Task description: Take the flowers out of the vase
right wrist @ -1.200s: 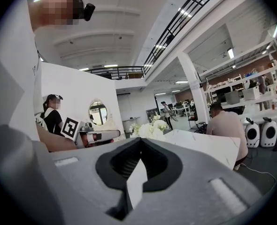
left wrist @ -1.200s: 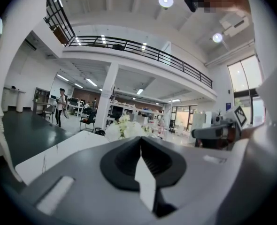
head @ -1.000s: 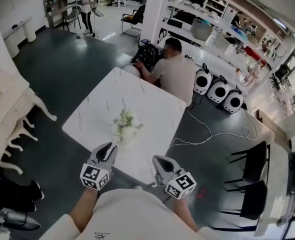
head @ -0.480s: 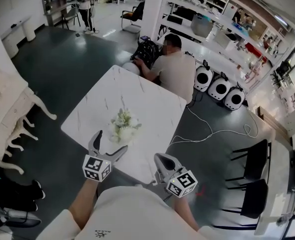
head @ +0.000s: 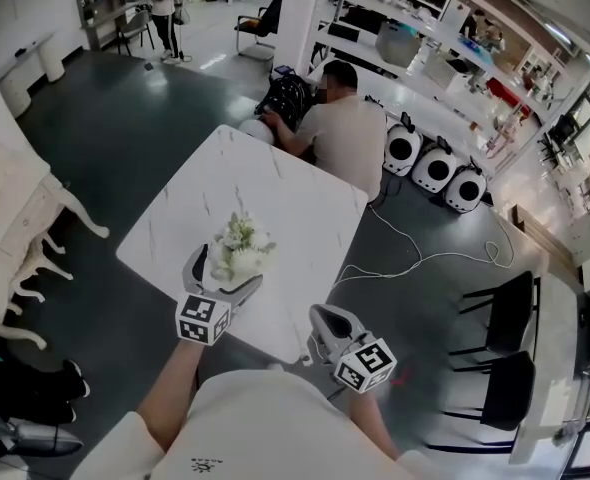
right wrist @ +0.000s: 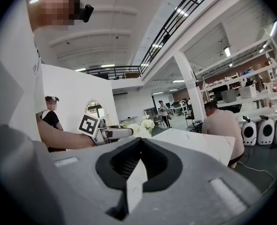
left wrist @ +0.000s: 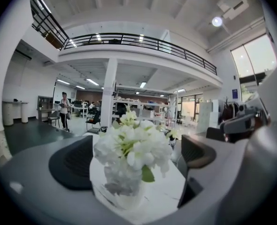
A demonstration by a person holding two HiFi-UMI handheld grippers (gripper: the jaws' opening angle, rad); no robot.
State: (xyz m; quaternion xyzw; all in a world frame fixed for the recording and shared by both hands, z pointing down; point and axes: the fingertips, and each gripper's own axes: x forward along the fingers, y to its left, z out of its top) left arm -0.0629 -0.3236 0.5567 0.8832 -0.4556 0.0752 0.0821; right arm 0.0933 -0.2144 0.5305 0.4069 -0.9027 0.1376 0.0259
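Observation:
A bunch of white flowers (head: 241, 243) stands in a clear glass vase (left wrist: 123, 185) near the front of the white marble table (head: 295, 203). My left gripper (head: 223, 271) is level with the bunch. Its jaws have just been opening and now stand wide on either side of the flowers (left wrist: 134, 144), with neither dark pad touching them. My right gripper (head: 327, 330) hangs off the table's near right corner, shut with nothing in it. In the right gripper view the pads meet, and the left gripper (right wrist: 111, 133) and flowers (right wrist: 142, 125) show beyond.
A person in a beige shirt (head: 347, 133) crouches at the table's far edge. Three white round units (head: 435, 168) and a loose cable (head: 415, 260) lie on the floor to the right. Black chairs (head: 500, 333) stand at right, white carved furniture (head: 15, 223) at left.
The left gripper has moved forward to the flowers and its jaws went from shut to wide open around them. The right gripper has stayed about where it was.

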